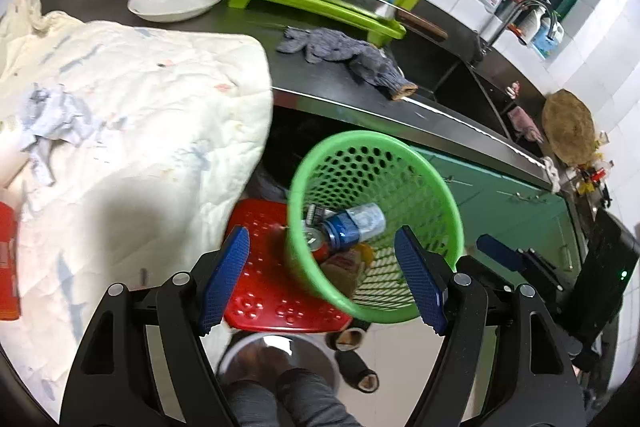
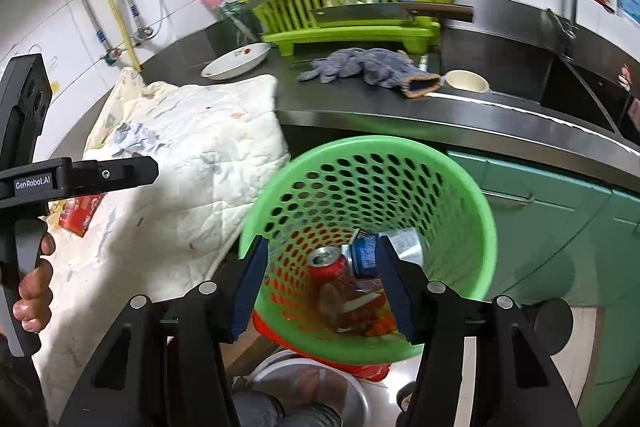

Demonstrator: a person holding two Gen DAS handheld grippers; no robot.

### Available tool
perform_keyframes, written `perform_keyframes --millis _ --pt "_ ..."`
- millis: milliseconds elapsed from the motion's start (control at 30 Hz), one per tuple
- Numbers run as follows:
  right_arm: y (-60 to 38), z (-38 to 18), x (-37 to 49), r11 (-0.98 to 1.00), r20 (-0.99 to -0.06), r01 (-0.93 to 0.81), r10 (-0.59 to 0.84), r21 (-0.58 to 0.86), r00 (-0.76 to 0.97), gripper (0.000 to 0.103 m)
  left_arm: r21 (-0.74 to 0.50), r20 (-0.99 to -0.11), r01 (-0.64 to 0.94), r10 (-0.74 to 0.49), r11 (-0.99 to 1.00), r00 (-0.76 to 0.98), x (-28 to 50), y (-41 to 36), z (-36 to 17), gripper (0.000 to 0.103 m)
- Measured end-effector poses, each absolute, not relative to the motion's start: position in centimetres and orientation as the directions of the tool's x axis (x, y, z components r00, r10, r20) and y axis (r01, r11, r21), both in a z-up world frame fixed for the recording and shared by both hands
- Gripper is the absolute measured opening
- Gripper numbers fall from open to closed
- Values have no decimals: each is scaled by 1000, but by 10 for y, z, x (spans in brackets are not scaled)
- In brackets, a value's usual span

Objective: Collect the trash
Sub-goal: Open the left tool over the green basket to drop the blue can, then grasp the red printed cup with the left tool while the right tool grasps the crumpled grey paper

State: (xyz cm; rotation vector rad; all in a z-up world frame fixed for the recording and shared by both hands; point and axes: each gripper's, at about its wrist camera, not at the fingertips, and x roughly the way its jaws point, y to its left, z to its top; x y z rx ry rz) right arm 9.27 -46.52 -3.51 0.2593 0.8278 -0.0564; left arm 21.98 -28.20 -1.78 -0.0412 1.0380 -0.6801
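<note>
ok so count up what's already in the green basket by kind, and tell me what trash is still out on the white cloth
In the green basket:
Red can: 1
Blue-labelled bottle: 1
Clear food wrapper: 1
On the white cloth:
Crumpled paper: 1
Red packet: 1
Total: 5

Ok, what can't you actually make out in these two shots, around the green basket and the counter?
- Bottom of the green basket, right wrist view: the red can and wrappers overlap and are blurred, so a count isn't possible.
- Orange packet, left wrist view: cut off by the left edge.
- Crumpled paper on the quilt: too blurred to read.
- Sink: its inside is dark.
</note>
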Motion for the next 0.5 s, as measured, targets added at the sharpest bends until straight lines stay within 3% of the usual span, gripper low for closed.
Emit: perform_keyframes --millis 500 --pt "-409 -30 133 978 -737 39 128 205 664 57 -199 -767 437 -417 877 488 219 -212 1 74"
